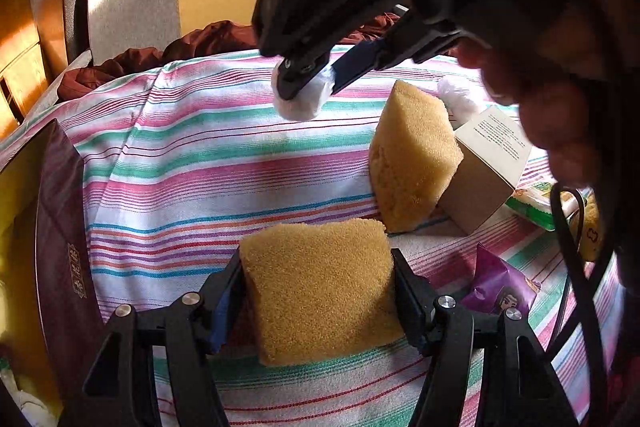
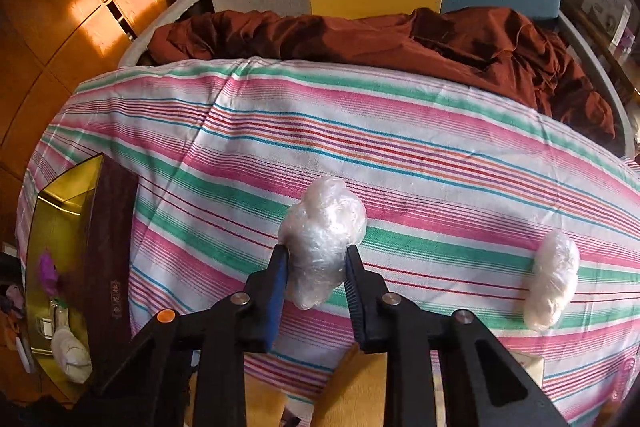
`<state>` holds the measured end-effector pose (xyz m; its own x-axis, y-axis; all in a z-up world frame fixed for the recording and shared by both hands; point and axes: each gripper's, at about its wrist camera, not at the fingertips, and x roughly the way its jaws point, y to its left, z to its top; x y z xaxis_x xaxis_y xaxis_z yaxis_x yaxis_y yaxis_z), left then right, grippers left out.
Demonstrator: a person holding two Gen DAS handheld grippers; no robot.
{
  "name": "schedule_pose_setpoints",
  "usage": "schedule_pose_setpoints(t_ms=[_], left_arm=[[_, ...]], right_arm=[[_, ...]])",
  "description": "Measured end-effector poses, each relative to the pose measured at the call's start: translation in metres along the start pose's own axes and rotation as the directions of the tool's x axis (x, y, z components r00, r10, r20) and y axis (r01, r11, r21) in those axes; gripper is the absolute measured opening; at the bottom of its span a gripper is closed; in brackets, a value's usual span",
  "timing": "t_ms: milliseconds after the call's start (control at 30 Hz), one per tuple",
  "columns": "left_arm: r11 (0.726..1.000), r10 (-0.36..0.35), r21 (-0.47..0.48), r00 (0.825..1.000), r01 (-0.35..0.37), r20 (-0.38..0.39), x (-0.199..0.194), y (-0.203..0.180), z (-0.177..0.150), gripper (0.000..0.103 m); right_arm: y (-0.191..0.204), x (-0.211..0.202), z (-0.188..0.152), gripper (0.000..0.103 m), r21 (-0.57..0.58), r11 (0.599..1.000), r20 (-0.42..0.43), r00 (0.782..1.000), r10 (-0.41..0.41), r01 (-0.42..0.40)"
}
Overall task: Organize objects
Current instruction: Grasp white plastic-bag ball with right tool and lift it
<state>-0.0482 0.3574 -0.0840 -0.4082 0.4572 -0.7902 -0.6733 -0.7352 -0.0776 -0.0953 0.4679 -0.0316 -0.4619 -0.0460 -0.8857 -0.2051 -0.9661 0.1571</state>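
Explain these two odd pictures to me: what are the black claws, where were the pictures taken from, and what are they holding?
There is no robot here. A person holds a two-finger clamp in each hand, and each clamp carries a wide-angle camera looking along its fingers. In the left clamp's view, the left gripper grips a yellow sponge; the other clamp and the person's hand show at the top. In the right clamp's view, the right gripper is closed on a white crinkled plastic bundle. On the striped cloth lie a second bundle, another sponge, a cardboard box and a purple packet. A dark box with a gold inside stands at the left.
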Motion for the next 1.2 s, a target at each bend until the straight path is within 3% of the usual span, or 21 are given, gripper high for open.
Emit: schedule_pose_setpoints(t_ms=[200,367,500,667,867,1200], left_arm=[[1.0,0.007,0.002,1.0,-0.007,0.002,-0.001,-0.001,0.0,0.066],[0.999,0.031,0.029,1.0,-0.031,0.006,0.0,-0.001,0.001,0.067],[0.998,0.05,0.041,0.999,-0.05,0.008,-0.002,-0.003,0.0,0.067],[0.998,0.053,0.044,0.999,-0.053,0.004,-0.004,-0.005,-0.004,0.066],[0.996,0.065,0.068,0.998,-0.065,0.009,-0.014,-0.009,-0.014,0.066],[0.996,0.042,0.075,0.999,-0.041,-0.005,-0.025,-0.01,-0.023,0.058]], right_arm=[[-0.021,-0.068,-0.053,0.027,0.106,0.994,0.154,0.988,-0.013,-0.003],[-0.049,-0.098,-0.107,0.027,0.254,0.967,0.187,0.979,-0.085,0.036],[-0.055,-0.095,-0.142,0.027,0.315,0.947,0.136,0.985,-0.103,0.055],[-0.066,-0.083,-0.15,0.027,0.389,0.921,0.113,0.991,-0.066,0.017],[-0.081,-0.044,-0.154,0.027,0.432,0.896,-0.073,0.994,-0.079,0.103],[-0.078,-0.043,-0.154,0.027,0.408,0.905,-0.07,0.992,-0.101,0.121]])
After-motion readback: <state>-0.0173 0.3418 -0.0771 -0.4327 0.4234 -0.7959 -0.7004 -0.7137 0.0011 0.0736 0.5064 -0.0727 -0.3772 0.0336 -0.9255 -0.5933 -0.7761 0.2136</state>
